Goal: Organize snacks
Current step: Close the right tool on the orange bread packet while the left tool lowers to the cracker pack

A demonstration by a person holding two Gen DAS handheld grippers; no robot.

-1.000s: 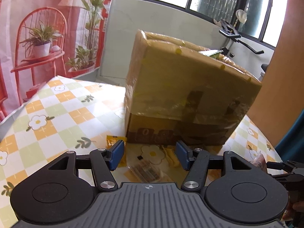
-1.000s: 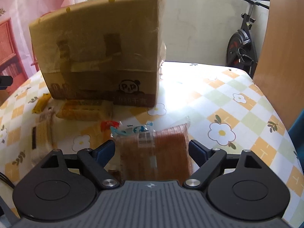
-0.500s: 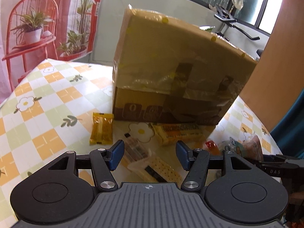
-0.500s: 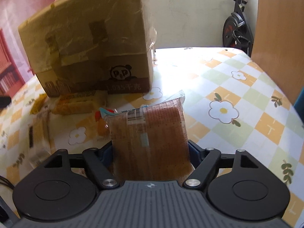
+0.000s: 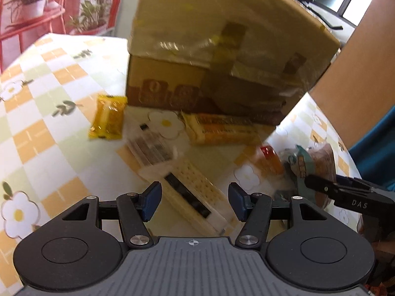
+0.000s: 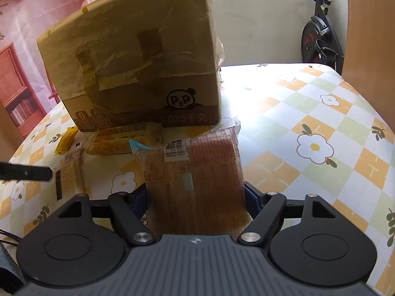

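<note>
Nearest, the right gripper point(image 6: 195, 194) has its fingers clenched on both sides of a brown snack pack point(image 6: 197, 172), a soft plastic bag w/ printed back. I judge it light and squashy, so the hold at the near end, across the width, is good; too hard a squeeze may crush what is inside.

The left gripper point(image 5: 195, 202) hangs w/ fingers released, nothing between the pads, above a pale cracker pack point(image 5: 192, 194) lying slanted on the desk point(image 5: 44, 143). This one looks flat, stiff, prob. fragile; better to take it across the narrow sides.

Further: a small yellow packet point(image 5: 107, 120) at left, an orange bar pack point(image 5: 222, 128) just beside the cardboard box point(image 6: 138, 61) at the far side.
</note>
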